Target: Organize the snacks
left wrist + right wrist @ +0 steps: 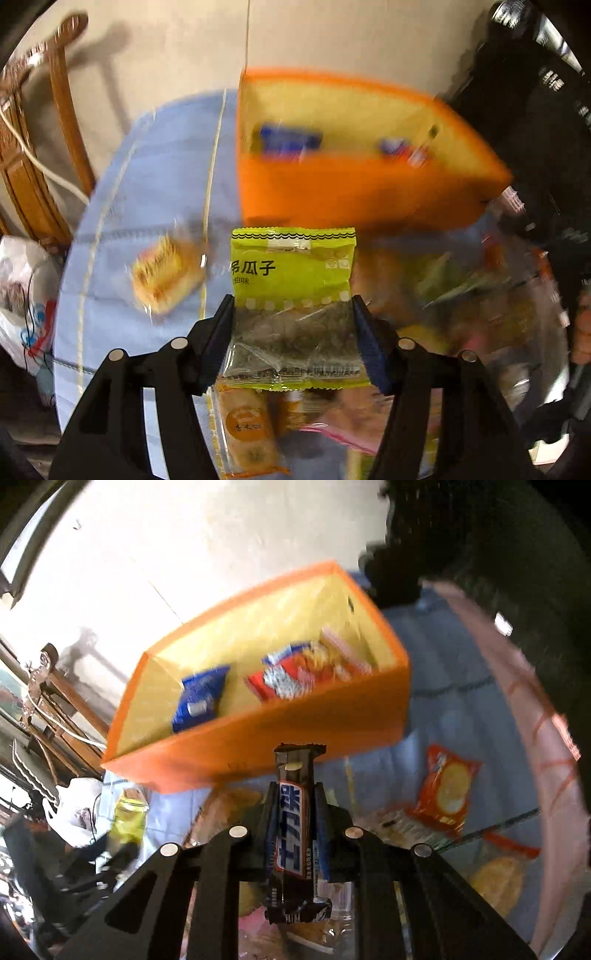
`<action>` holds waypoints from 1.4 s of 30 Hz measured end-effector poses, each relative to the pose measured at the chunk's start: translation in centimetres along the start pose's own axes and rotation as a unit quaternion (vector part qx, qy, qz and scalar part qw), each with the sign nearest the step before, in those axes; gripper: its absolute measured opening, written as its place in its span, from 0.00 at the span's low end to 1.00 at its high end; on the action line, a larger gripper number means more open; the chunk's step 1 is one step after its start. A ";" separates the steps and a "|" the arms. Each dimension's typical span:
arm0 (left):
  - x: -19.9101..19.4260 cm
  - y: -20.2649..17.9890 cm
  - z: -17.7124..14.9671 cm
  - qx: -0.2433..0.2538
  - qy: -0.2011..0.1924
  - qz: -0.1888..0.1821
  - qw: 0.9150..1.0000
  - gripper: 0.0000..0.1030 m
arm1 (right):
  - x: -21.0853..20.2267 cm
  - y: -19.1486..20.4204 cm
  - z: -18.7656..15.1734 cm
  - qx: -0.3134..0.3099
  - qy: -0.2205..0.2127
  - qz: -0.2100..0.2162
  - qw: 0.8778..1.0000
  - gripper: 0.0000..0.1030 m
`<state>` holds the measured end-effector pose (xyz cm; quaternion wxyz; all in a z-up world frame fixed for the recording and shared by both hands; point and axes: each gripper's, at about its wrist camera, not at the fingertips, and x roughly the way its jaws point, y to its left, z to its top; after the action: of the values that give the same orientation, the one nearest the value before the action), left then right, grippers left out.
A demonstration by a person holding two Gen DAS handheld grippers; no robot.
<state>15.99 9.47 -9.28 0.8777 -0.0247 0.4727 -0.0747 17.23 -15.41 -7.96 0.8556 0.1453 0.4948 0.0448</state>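
My left gripper (293, 306) is shut on a yellow-green packet of melon seeds (293, 273), its pads pressing the packet's two sides above the table. My right gripper (295, 794) is shut on a dark brown chocolate bar (293, 827) that stands lengthwise between the fingers. An orange box (332, 192) with a yellow inside stands just beyond both grippers; the same orange box (280, 731) holds a blue packet (201, 698) and a red and white packet (284, 679) in the right wrist view.
A wrapped yellow cake (166, 273) lies on the blue tablecloth (155, 184) left of the seed packet. A red cracker packet (445, 786) and several loose snacks lie near the table's glass edge. A wooden chair (33, 162) and a white bag (26, 295) stand at left.
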 end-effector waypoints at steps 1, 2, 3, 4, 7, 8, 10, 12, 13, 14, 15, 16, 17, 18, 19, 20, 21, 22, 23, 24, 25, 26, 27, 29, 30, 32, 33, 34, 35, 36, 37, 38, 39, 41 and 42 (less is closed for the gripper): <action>-1.4 -0.3 0.8 -0.009 -0.018 -0.017 1.000 0.59 | -0.8 0.4 0.6 -0.005 -0.011 -0.002 1.000 0.17; -2.3 -0.5 1.8 -0.013 -0.030 -0.027 0.999 0.59 | -1.7 0.4 1.2 -0.009 -0.022 -0.003 1.000 0.17; -3.3 -0.8 3.0 -0.012 -0.051 -0.024 0.998 0.59 | -2.4 0.6 2.3 -0.017 -0.035 -0.002 0.999 0.17; -3.6 -1.2 4.2 -0.007 -0.063 -0.010 0.998 0.59 | -3.4 0.8 3.5 -0.031 -0.053 0.008 0.998 0.17; -3.9 -2.2 7.5 -0.009 -0.097 0.061 0.993 0.59 | -4.6 1.7 6.5 -0.060 -0.095 0.022 0.993 0.17; -3.9 -2.5 8.4 -0.013 -0.104 0.063 0.993 0.59 | -5.0 1.9 7.0 -0.069 -0.104 0.024 0.992 0.17; -3.3 -2.8 10.1 -0.024 -0.101 0.049 0.993 0.59 | -5.3 2.5 8.6 -0.090 -0.113 0.022 0.989 0.17; -2.7 -3.2 11.4 -0.020 -0.102 0.049 0.993 0.59 | -4.5 2.4 10.3 -0.099 -0.099 0.016 0.990 0.17; -2.5 -3.2 12.0 -0.017 -0.103 0.055 0.993 0.59 | -4.1 2.0 11.1 -0.097 -0.091 0.006 0.991 0.17; -2.2 -3.3 12.5 -0.013 -0.102 0.059 0.993 0.59 | -3.8 1.4 12.0 -0.096 -0.084 -0.007 0.992 0.17; -2.3 -3.2 12.3 -0.010 -0.103 0.060 0.993 0.59 | -3.5 1.0 12.6 -0.093 -0.081 -0.012 0.992 0.17; -2.3 -3.5 12.5 -0.003 -0.105 0.060 0.993 0.59 | -3.4 0.6 13.0 -0.092 -0.081 -0.013 0.992 0.17; -2.0 -3.7 13.0 0.003 -0.107 0.061 0.992 0.59 | -3.4 0.3 13.2 -0.092 -0.080 -0.014 0.992 0.17; -1.8 -4.0 13.3 0.010 -0.108 0.065 0.992 0.60 | -3.2 0.1 13.5 -0.090 -0.080 -0.012 0.993 0.22; -1.2 -4.6 14.2 0.016 -0.108 0.072 0.991 0.64 | -3.1 0.0 13.8 -0.090 -0.078 -0.006 0.993 0.50; -1.0 -4.6 14.5 0.016 -0.109 0.090 0.990 0.88 | -2.9 0.1 13.9 -0.091 -0.076 0.000 0.993 0.79; -1.1 -4.3 15.2 0.011 -0.112 0.110 0.988 0.95 | -3.2 -0.1 13.8 -0.083 -0.085 -0.006 0.993 0.96; -1.1 -4.4 14.9 0.008 -0.120 0.134 0.984 0.96 | -3.3 -0.3 13.6 -0.081 -0.095 -0.007 0.992 0.97; -1.2 -4.4 14.4 0.013 -0.123 0.129 0.984 0.96 | -3.6 -0.5 13.6 -0.083 -0.096 -0.002 0.992 0.97; -1.4 -4.5 14.0 0.020 -0.121 0.115 0.986 0.96 | -3.9 -0.6 13.2 -0.084 -0.094 0.004 0.992 0.97; -1.5 -4.6 12.7 0.029 -0.115 0.099 0.988 0.96 | -4.2 -1.0 12.5 -0.081 -0.091 0.005 0.993 0.97; -1.4 -4.9 11.9 0.033 -0.113 0.096 0.988 0.96 | -4.4 -1.1 11.6 -0.079 -0.087 0.004 0.993 0.97; -1.5 -5.0 10.7 0.041 -0.109 0.090 0.989 0.96 | -4.3 -1.3 10.7 -0.080 -0.080 0.004 0.994 0.97; -0.9 -5.8 7.9 0.068 -0.094 0.069 0.991 0.96 | -3.7 -1.5 8.1 -0.080 -0.056 0.000 0.995 0.97; -0.3 -6.3 5.9 0.084 -0.082 0.061 0.991 0.96 | -3.2 -1.5 7.0 -0.080 -0.041 0.003 0.996 0.97; 1.0 -7.0 3.4 0.111 -0.062 0.053 0.990 0.96 | -1.5 -1.6 4.5 -0.077 0.005 0.008 0.997 0.97; 2.3 -7.7 2.0 0.132 -0.041 0.056 0.989 0.96 | -0.4 -1.6 3.6 -0.076 0.022 0.010 0.997 0.97; 3.2 -8.1 1.1 0.143 -0.029 0.057 0.988 0.96 | 1.0 -1.6 2.5 -0.076 0.047 0.013 0.996 0.97; 4.1 -8.5 0.2 0.153 -0.021 0.055 0.986 0.96 | 2.1 -1.5 1.8 -0.076 0.068 0.009 0.995 0.97; 4.8 -8.8 -0.2 0.158 -0.018 0.054 0.986 0.96 | 3.4 -1.4 1.1 -0.077 0.091 0.010 0.993 0.97; 5.5 -9.2 -0.7 0.163 -0.015 0.051 0.985 0.96 | 4.1 -1.2 0.8 -0.079 0.103 0.016 0.991 0.97; 6.1 -9.6 -1.1 0.170 -0.013 0.049 0.984 0.96 | 5.0 -0.9 0.5 -0.084 0.123 0.024 0.989 0.97; 6.7 -9.9 -1.3 0.177 -0.012 0.048 0.983 0.96 | 5.5 -0.5 0.3 -0.091 0.135 0.027 0.986 0.97; 7.7 -10.2 -1.1 0.188 -0.015 0.053 0.981 0.96 | 7.0 0.0 0.5 -0.112 0.150 0.010 0.982 0.97; 8.4 -10.2 -0.9 0.192 -0.009 0.051 0.980 0.96 | 7.6 0.1 0.7 -0.115 0.159 0.008 0.981 0.97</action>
<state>18.67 -1.87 -15.61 0.8732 0.1677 0.4419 -0.1184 21.68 -13.81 -13.97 0.7769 0.0408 0.6146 0.1305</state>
